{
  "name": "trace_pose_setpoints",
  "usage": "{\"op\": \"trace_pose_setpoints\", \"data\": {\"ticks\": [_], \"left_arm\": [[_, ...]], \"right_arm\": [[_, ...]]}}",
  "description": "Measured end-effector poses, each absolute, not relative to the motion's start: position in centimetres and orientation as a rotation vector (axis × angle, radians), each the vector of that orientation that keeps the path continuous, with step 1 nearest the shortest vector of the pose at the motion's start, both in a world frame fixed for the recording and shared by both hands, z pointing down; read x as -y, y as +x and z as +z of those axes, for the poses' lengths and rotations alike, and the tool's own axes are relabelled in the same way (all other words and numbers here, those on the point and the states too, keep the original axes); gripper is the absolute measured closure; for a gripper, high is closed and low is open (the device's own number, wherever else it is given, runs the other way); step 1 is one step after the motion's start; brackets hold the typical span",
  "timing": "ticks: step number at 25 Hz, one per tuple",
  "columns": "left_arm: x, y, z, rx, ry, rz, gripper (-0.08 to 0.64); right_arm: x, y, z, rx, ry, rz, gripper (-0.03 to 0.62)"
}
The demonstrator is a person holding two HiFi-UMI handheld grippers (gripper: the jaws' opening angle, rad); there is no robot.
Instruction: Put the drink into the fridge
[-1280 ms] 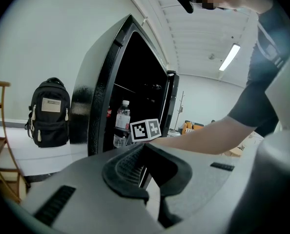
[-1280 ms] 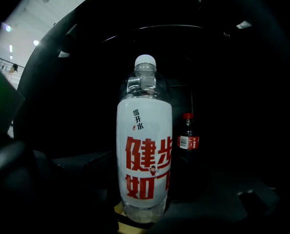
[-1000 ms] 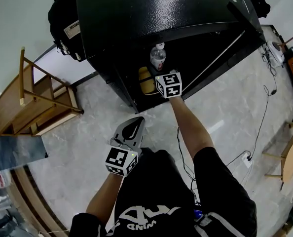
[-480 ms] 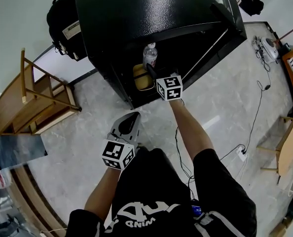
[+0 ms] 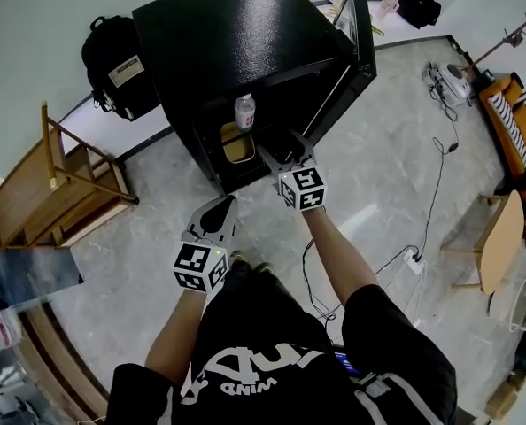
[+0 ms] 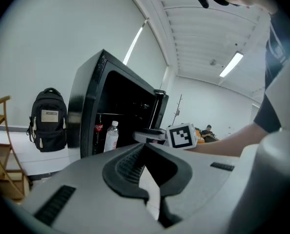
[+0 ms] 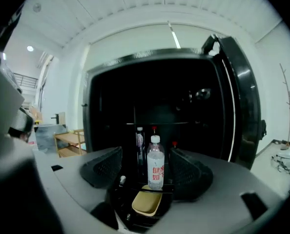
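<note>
A clear water bottle with a white cap stands upright inside the open black fridge, above a yellow tub. My right gripper is open in front of the fridge opening, apart from the bottle, with nothing between its jaws. In the right gripper view the bottle stands beyond the open right gripper, with the tub below it and darker bottles behind. My left gripper hangs lower over the floor, shut and empty. Its closed tip points toward the fridge and bottle.
The fridge door stands open to the right. A black backpack leans left of the fridge, with a wooden frame beside it. Cables run across the marble floor. A wooden table is at the right.
My right gripper has drawn back out of the fridge, away from the bottle, which stays standing inside. The whole view has pulled back. The left gripper stays shut.
</note>
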State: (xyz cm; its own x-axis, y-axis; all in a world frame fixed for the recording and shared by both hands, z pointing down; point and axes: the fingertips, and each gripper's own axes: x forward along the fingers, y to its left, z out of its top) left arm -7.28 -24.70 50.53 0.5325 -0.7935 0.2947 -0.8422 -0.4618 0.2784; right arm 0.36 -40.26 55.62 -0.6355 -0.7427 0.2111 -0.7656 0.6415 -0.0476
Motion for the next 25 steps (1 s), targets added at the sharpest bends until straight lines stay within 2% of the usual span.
{"op": "trace_pose_setpoints", "data": {"ticks": [10, 19, 25], "left_arm": [[20.9, -6.3, 44.7, 1.306, 2.421, 0.17, 0.552], [18.4, -5.9, 42.5, 1.283, 2.426, 0.133, 0.552], [17.9, -4.8, 41.5, 1.239, 2.458, 0.111, 0.552]], "right_arm": [[31.8, 3.2, 46.7, 2.715, 1.263, 0.22, 0.285], [25.3, 5.1, 42.5, 2.771, 1.259, 0.194, 0.29], [22.5, 6.1, 41.2, 2.791, 1.243, 0.211, 0.375]]}}
